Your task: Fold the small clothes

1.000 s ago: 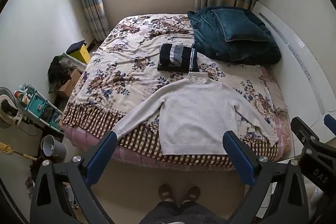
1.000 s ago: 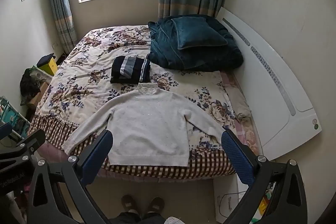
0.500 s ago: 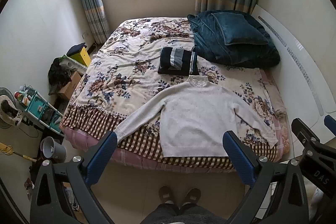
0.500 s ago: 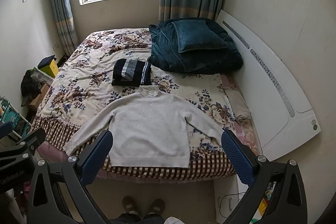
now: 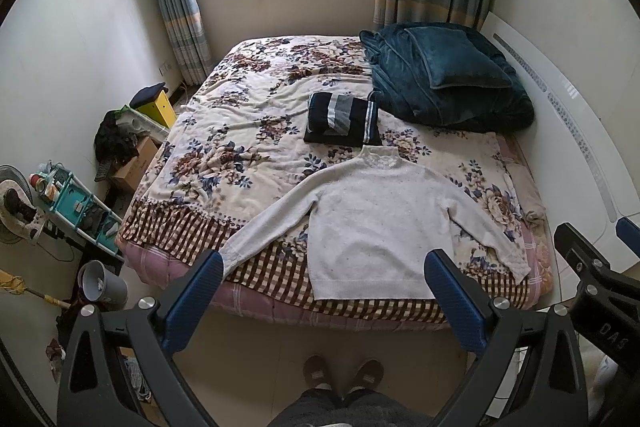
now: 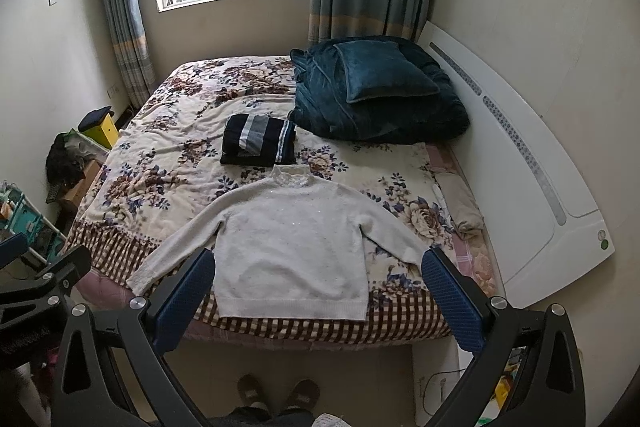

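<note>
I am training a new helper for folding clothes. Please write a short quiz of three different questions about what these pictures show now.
1. True or false: the white sweater lies flat on the bed with both sleeves spread out.
2. What lies just beyond the sweater's collar? A) a striped folded garment B) a shoe C) a book
3. Fill in: the left gripper and the right gripper are both ____ and hold nothing.

Key: 1 true. 2 A, the striped folded garment. 3 open.
</note>
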